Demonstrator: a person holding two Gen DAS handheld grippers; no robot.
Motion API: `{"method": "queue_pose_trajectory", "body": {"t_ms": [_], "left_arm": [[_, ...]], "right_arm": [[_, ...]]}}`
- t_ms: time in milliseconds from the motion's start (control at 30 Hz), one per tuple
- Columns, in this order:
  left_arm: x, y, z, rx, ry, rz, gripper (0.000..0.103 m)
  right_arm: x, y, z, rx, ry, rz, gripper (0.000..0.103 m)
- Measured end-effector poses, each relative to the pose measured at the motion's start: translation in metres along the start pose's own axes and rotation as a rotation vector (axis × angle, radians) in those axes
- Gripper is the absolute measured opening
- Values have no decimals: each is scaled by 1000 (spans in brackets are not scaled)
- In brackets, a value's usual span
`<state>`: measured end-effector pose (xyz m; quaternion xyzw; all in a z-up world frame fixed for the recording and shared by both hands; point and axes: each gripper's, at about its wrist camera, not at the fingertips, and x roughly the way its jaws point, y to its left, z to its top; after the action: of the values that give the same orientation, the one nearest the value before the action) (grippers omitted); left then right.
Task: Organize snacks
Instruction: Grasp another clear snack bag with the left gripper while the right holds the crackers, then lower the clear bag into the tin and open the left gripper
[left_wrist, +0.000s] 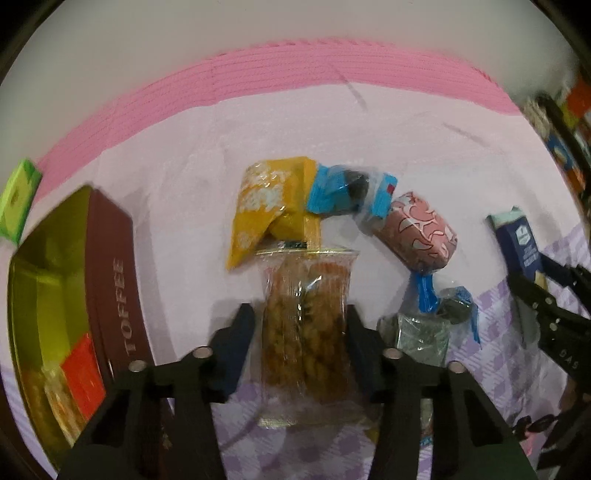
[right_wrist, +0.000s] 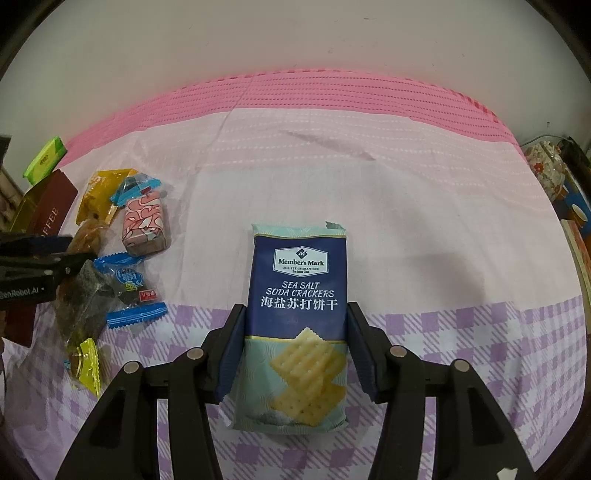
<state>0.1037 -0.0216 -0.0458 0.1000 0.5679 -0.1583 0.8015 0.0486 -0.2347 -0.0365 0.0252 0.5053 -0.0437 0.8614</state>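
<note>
In the left wrist view we see the left gripper (left_wrist: 301, 325) low in the centre of the frame, its jaws closed against both sides of a clear-wrapped snack bar (left_wrist: 304, 325) that runs up between them. The bar's far end touches a yellow packet (left_wrist: 262, 210), and a blue-wrapped candy (left_wrist: 343, 190) overlaps that packet's right edge. Just right of it lies a pink patterned roll (left_wrist: 419, 230), tilted. Below that, close to the right finger, sit a second blue-wrapped candy (left_wrist: 452, 301) and a clear wrapper (left_wrist: 421, 334). Along the left edge stands the toffee box (left_wrist: 114, 295), open, with an orange packet (left_wrist: 83, 373) inside; only a narrow strip of cloth separates it from the left finger. A green box (left_wrist: 18, 199) sits at the far left.

In the right wrist view the right gripper (right_wrist: 293, 343) holds a pack of soda crackers (right_wrist: 299, 325) at lower centre, both fingers pressed to its long sides; the pack lies flat on the bedspread (right_wrist: 424, 221). To the right of and above the pack the cloth is bare up to the pink band. The snack pile crowds the left edge of this frame, well apart from the crackers.
</note>
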Motion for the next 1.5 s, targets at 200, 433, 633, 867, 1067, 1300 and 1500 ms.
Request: {"method": "queue_pose_trajectory", "body": {"t_ms": [200,433,633,867,1067,1300,1500], "left_arm": [[-9,6,-17,-36,4,8,41],[-18,8,-31,-71,20,-27,41],[-35,9,-43,-77,0,-34,41],[-54,19,-36,-111,-48,-38,41],[-75,45,-32,-164,-99,-17,41],[-89,97,-38,-275,-129,41,41],[-90,135,-53,-356,-121,104,41]], "right_arm": [[1,1,0,5,-1,-7,52],[2,4,0,4,2,-13,52],[2,3,0,4,6,-18,52],[2,4,0,5,11,-20,52],[2,4,1,5,11,-22,51],[2,4,2,7,14,-23,51],[2,4,2,9,15,-25,51]]}}
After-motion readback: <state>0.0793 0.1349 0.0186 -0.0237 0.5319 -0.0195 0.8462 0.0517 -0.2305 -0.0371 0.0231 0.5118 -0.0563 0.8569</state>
